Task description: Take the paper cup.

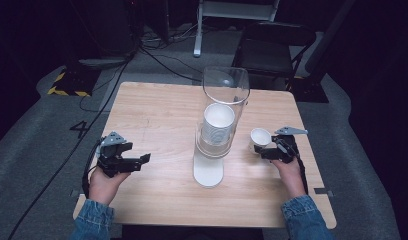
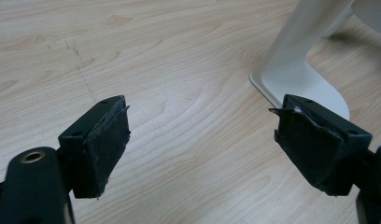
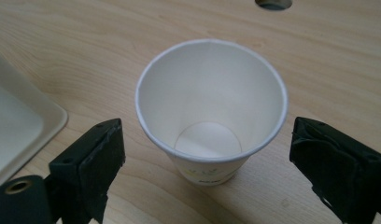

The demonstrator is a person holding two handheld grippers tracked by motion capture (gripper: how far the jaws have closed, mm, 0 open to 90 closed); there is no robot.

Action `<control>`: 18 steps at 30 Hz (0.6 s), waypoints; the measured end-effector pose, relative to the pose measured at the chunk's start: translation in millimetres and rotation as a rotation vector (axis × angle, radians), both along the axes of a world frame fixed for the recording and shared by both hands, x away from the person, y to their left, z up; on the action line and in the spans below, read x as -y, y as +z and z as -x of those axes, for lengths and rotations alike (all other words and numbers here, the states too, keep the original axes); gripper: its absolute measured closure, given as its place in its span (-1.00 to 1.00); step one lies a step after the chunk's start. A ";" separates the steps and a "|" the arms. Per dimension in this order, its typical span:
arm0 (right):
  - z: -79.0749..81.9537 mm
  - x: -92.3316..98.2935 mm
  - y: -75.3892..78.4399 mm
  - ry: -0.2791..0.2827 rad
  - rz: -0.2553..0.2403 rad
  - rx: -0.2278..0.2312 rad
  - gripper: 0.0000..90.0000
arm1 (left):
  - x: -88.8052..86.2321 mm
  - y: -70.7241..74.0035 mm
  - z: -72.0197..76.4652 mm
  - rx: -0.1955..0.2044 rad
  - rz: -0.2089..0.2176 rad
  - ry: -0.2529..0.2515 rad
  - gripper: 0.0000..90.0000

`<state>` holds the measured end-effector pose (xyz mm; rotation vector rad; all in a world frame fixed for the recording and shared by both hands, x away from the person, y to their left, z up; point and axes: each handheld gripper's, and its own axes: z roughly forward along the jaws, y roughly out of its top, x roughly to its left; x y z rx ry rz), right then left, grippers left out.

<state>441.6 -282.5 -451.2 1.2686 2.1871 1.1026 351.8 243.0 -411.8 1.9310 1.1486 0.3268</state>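
A clear tube dispenser [image 1: 225, 107] on a white stand [image 1: 208, 172] holds a stack of white paper cups [image 1: 218, 124] at the table's middle. A single white paper cup [image 1: 259, 137] [image 3: 212, 112] stands upright on the table right of it. My right gripper [image 1: 265, 151] [image 3: 205, 158] is open, its jaws on either side of the cup without touching it. My left gripper [image 1: 143, 160] [image 2: 202, 140] is open over bare wood at the left, pointing toward the stand's white base [image 2: 296, 79].
The wooden table [image 1: 157, 115] has free room on its left and far side. A small round hole [image 3: 273, 3] sits in the tabletop beyond the cup. A black chair [image 1: 274, 47] and cables [image 1: 157, 55] lie on the floor behind the table.
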 end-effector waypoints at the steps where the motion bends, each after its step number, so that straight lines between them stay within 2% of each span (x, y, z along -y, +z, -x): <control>1: 2.0 1.3 2.9 -0.002 -0.009 0.010 -0.76 | 1.5 -1.6 1.8 -0.001 -0.007 -0.005 -0.61; 3: 8.0 3.9 10.6 0.009 -0.030 0.025 -0.76 | 2.3 -2.4 3.5 -0.004 -0.009 -0.013 -0.61; 9: 24.3 1.7 24.7 0.059 -0.045 0.056 -0.76 | 0.4 -2.9 10.3 -0.001 -0.011 -0.007 -0.61; 10: 33.1 -0.7 30.1 0.087 -0.052 0.075 -0.76 | 0.5 -3.7 12.5 -0.004 -0.013 -0.007 -0.61; 15: 48.1 -4.6 35.9 0.141 -0.077 0.085 -0.76 | 2.5 -4.0 17.4 -0.010 -0.022 -0.015 -0.62; 18: 63.7 -9.8 35.6 0.198 -0.098 0.087 -0.76 | 2.3 -4.2 25.2 -0.009 -0.032 -0.047 -0.63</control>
